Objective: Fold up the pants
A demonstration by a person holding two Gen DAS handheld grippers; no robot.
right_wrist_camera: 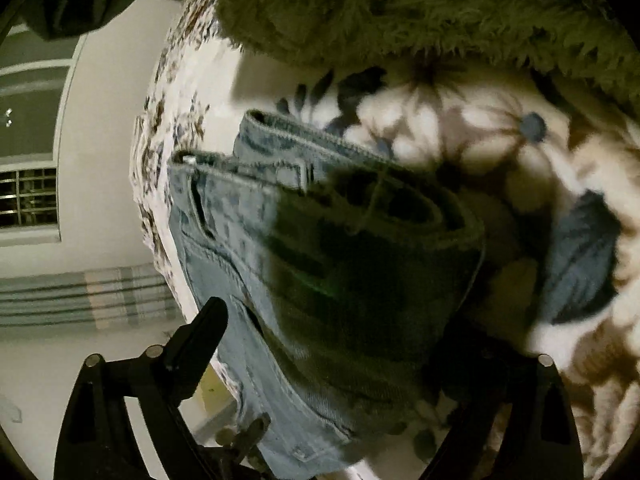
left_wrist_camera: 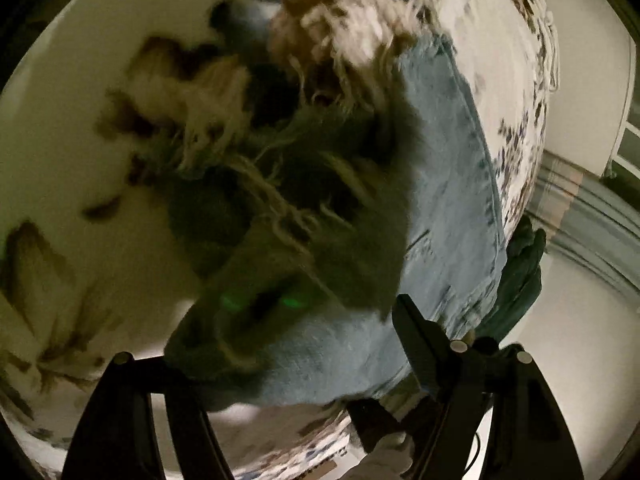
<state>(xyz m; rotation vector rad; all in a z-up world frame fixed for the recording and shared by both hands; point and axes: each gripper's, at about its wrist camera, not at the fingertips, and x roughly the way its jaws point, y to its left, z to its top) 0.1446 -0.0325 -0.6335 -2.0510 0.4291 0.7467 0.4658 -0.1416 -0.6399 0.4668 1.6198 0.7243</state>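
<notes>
Light blue jeans [left_wrist_camera: 448, 200] lie on a bed with a floral cover [left_wrist_camera: 60, 140]. In the left wrist view the frayed leg ends [left_wrist_camera: 332, 40] show at the top, and my left gripper [left_wrist_camera: 276, 344] stands wide open over the denim, which lies between its fingers. In the right wrist view the jeans [right_wrist_camera: 224, 240] show their waistband and pocket, partly in shadow. My right gripper [right_wrist_camera: 340, 360] is also wide open, with the denim between its left finger [right_wrist_camera: 200, 332] and the shadowed right finger.
A fluffy green blanket [right_wrist_camera: 420, 12] lies at the top of the right wrist view. A dark green cloth [left_wrist_camera: 520, 280] hangs at the bed's edge. Beyond the bed are a white wall, a window [right_wrist_camera: 28, 196] and a striped curtain [right_wrist_camera: 80, 296].
</notes>
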